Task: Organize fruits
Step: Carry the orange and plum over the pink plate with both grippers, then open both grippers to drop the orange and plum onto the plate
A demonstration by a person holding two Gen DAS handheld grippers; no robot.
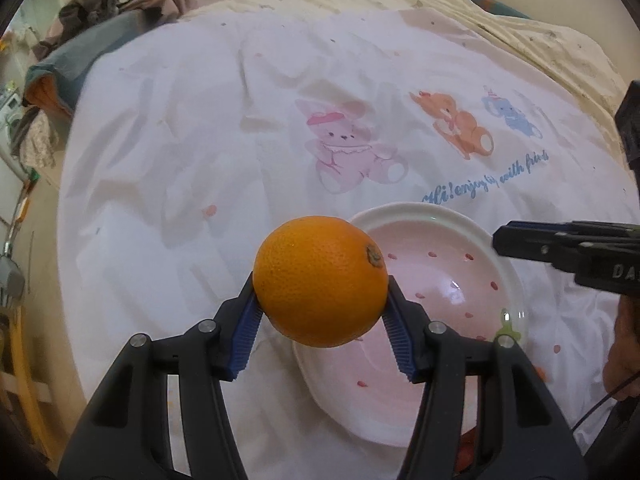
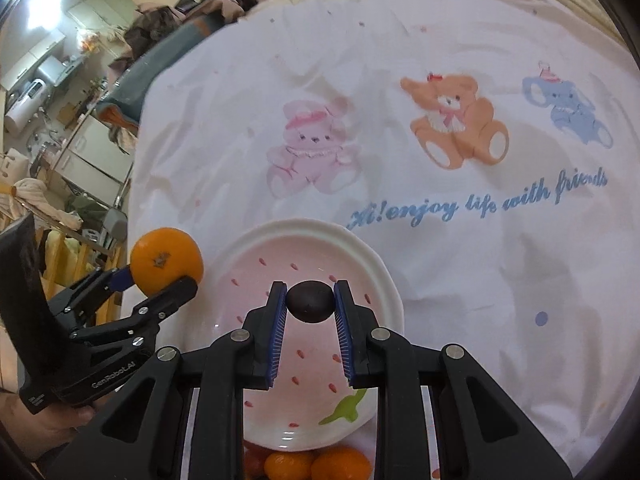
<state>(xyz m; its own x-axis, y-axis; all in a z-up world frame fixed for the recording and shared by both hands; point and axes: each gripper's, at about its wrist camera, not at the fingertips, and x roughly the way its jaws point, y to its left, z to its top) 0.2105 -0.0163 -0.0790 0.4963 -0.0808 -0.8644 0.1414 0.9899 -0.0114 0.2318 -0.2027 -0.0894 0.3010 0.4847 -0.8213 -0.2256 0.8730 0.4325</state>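
On a bed sheet (image 2: 460, 272), both grippers held fruit: right (image 2: 310, 300) gripped a plum (image 2: 310, 302) above the plate (image 2: 372, 264); left (image 1: 320, 300) gripped an orange (image 1: 320, 280) at its nine o'clock.

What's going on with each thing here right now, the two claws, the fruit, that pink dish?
left gripper: shut on the orange, held in the air.
orange: gripped, beside the bowl's rim.
right gripper: shut on the dark fruit.
dark fruit: held over the bowl.
bowl: upright on the cloth, nothing in it.
small orange fruits: lying by the bowl's near edge.
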